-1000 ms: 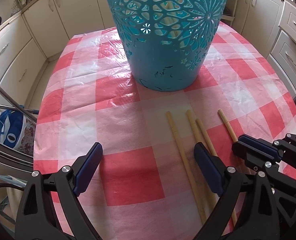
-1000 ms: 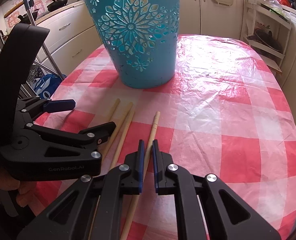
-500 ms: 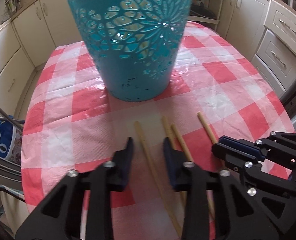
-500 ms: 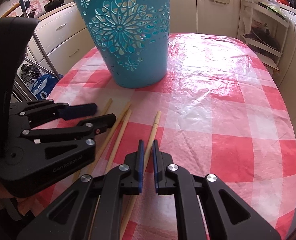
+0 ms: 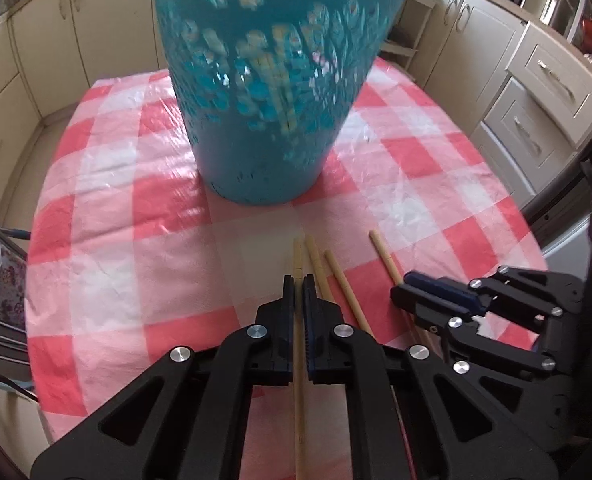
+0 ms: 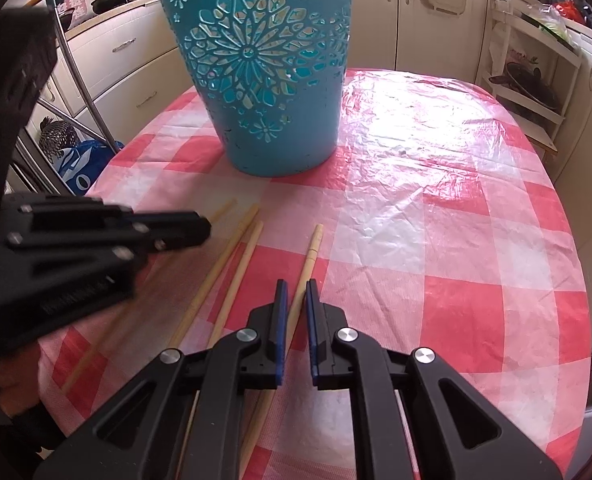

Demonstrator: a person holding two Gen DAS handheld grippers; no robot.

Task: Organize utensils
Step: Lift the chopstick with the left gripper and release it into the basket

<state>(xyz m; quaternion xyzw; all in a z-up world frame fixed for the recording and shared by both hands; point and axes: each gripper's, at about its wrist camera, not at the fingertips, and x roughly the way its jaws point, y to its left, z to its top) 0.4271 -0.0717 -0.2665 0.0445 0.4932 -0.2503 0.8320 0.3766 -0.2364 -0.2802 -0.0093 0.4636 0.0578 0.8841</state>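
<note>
Left gripper (image 5: 299,280) jaws, just closed, pinch one chopstick (image 5: 298,254); two loose chopsticks (image 5: 338,280) lie just right of it. Right gripper (image 6: 296,286) clamps the rightmost chopstick (image 6: 310,258). Teal basket (image 6: 263,76) stands ahead; checked tablecloth (image 6: 436,216) bare rightward to its edge.

Four bamboo chopsticks (image 6: 251,256) on checked cloth, before upright teal basket (image 6: 263,80)

The teal basket (image 6: 271,92) blocks the tabletop's (image 6: 436,208) far middle. To its right the tabletop lies open; loose chopsticks (image 6: 231,264) lie nearer.
</note>
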